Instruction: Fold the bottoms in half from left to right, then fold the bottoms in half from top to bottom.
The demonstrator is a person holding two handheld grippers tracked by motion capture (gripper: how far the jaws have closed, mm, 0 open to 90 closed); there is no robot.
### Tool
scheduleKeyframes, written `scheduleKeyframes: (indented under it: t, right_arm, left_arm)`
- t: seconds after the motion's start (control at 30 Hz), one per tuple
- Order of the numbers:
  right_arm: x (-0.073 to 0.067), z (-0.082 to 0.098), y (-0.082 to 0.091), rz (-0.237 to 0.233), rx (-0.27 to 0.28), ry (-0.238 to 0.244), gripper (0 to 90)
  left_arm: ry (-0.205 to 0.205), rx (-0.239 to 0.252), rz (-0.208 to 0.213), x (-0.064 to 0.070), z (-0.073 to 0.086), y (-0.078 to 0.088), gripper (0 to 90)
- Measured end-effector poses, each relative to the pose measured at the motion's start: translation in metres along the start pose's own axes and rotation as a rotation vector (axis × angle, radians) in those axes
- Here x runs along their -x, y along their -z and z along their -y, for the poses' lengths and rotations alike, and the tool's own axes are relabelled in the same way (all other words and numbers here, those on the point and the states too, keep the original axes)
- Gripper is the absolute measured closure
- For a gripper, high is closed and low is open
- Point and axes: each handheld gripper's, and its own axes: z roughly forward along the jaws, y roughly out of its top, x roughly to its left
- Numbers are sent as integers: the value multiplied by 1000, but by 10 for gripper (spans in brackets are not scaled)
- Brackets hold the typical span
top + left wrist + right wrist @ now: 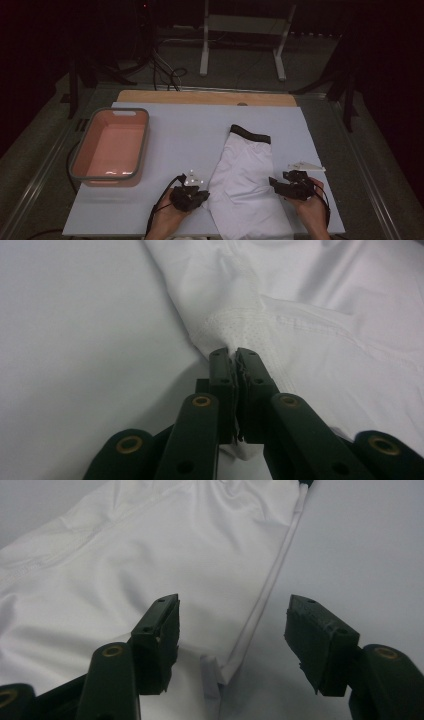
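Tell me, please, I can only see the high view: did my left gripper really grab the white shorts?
Observer: Yes. The left gripper is shut on the edge of the white shorts.
Operator: What's the cloth like there?
Observer: It's a mesh patch full of tiny holes.
Operator: And my other gripper?
Observer: The right gripper is open. Its jaws stand on either side of the hem corner and are not pinching it.
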Motion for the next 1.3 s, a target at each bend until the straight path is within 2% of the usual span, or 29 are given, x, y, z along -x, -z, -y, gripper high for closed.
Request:
scheduleKeyframes:
  t: [0.17, 0.27, 0.5, 0.53, 0.67, 0.87, 0.93, 0.97, 1.03, 1.07, 1.1, 1.17, 1.3]
  right_arm:
    - [4, 0, 0, 5, 15, -8, 387]
    - [4, -1, 0, 9, 22, -19, 385]
    - [3, -2, 0, 4, 27, -7, 381]
    - [3, -2, 0, 4, 27, -7, 381]
    - [1, -4, -2, 2, 28, -5, 378]
    - [1, -7, -3, -4, 34, 7, 372]
    - [1, -10, -4, 1, 39, 0, 369]
    - [2, -12, -4, -3, 41, 6, 369]
    - [4, -18, -4, -9, 57, -1, 368]
    - [4, -18, -4, -9, 57, -1, 368]
    - [4, -23, -5, -9, 65, -9, 368]
    - [5, -29, -6, -9, 65, 2, 367]
    - [6, -40, -11, 0, 78, 6, 367]
  left_arm:
    - [-10, 14, 22, 4, 2, 8, 879]
    - [-27, 20, 34, 11, 7, 16, 878]
    - [-54, 38, 70, 25, 11, 27, 877]
    - [-54, 38, 70, 25, 11, 27, 876]
    - [-52, 47, 113, 28, 14, 30, 877]
    - [-67, 47, 132, 30, 15, 30, 868]
    - [-62, 62, 127, 28, 14, 31, 736]
    - [-55, 76, 113, 28, 12, 32, 736]
    - [-49, 97, 84, 25, 8, 34, 538]
    - [-44, 107, 75, 24, 5, 36, 538]
    - [-37, 127, 56, 21, -1, 38, 451]
    - [-34, 138, 41, 18, -6, 39, 369]
    - [-26, 162, 15, 14, -17, 38, 274]
